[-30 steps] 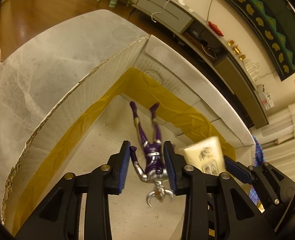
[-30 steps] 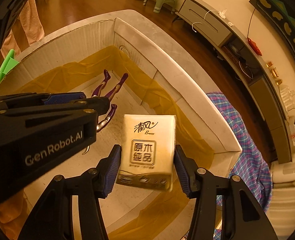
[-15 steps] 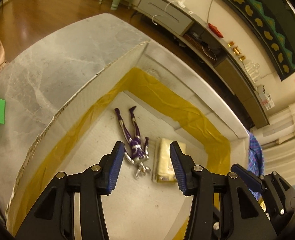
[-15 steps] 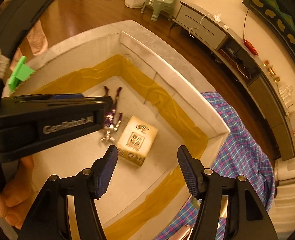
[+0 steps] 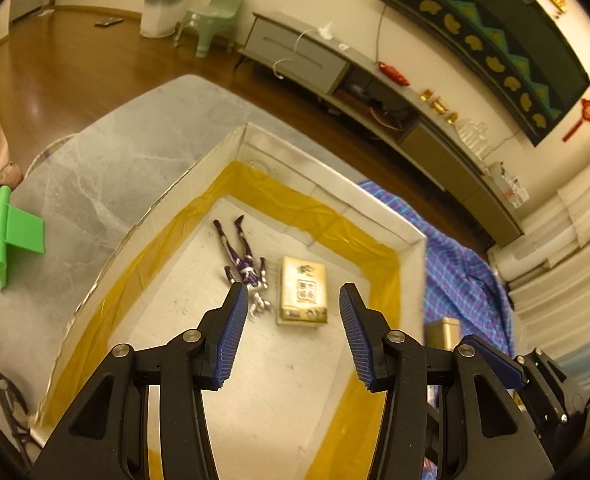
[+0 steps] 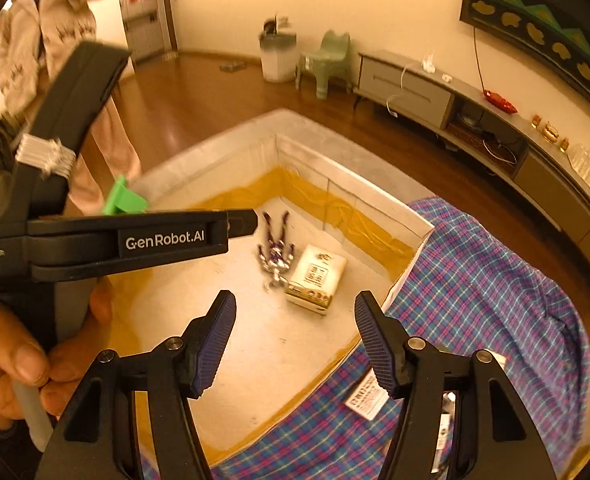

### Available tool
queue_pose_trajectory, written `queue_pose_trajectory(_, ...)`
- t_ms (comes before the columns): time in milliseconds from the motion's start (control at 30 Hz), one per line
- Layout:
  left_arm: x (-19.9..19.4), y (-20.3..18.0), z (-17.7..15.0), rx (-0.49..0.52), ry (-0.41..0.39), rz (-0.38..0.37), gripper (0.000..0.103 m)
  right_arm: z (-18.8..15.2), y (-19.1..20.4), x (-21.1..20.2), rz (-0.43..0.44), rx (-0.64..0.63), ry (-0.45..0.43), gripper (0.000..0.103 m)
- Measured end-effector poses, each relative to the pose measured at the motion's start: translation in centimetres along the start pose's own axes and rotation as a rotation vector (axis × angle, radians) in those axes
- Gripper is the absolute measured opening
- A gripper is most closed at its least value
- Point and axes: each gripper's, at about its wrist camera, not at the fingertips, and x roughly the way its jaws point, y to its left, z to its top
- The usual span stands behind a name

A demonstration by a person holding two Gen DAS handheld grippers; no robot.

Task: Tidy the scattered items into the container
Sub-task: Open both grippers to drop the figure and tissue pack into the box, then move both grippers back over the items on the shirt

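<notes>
A white cardboard box (image 5: pixel 143 220) (image 6: pixel 359 192) with yellow tape inside stands on the grey table. On its floor lie a purple and silver toy figure (image 5: pixel 243 264) (image 6: pixel 274 255) and a cream tissue pack (image 5: pixel 303 291) (image 6: pixel 316 279), side by side. My left gripper (image 5: pixel 293 336) is open and empty, high above the box. My right gripper (image 6: pixel 295 340) is open and empty, above the box's near edge. The left gripper's body (image 6: pixel 135 240) shows in the right wrist view.
A green plastic piece (image 5: pixel 13 236) (image 6: pixel 125 200) lies on the grey table (image 5: pixel 95 168) left of the box. A blue plaid cloth (image 5: pixel 463 272) (image 6: pixel 487 300) lies right of the box. A small tan can (image 5: pixel 443 334) stands by the cloth. A person stands at the far left.
Both grippers let go, the left of the figure and the right of the tissue pack, which now lie in the box. Both grippers opened and rose up and back.
</notes>
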Motion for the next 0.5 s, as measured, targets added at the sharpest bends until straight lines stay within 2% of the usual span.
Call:
queue_pose_trajectory(233,-3.8,-0.8,-2.1,0.034,-0.094,0.029,0.050,-3.0,0.6,-4.8,0.052,0.029,-0.175,0.063)
queue_pose_trajectory(400,-6.6,-1.7,-3.2,0.068,-0.159,0.015,0.050,-4.9,0.8,-7.7,0.083,0.018,-0.245,0.063)
queue_pose_trajectory(500,-8.0,-2.8,-4.5,0.112,-0.185,-0.023,0.050,-6.4,0.5,-9.6,0.100,0.023,-0.289,0.063)
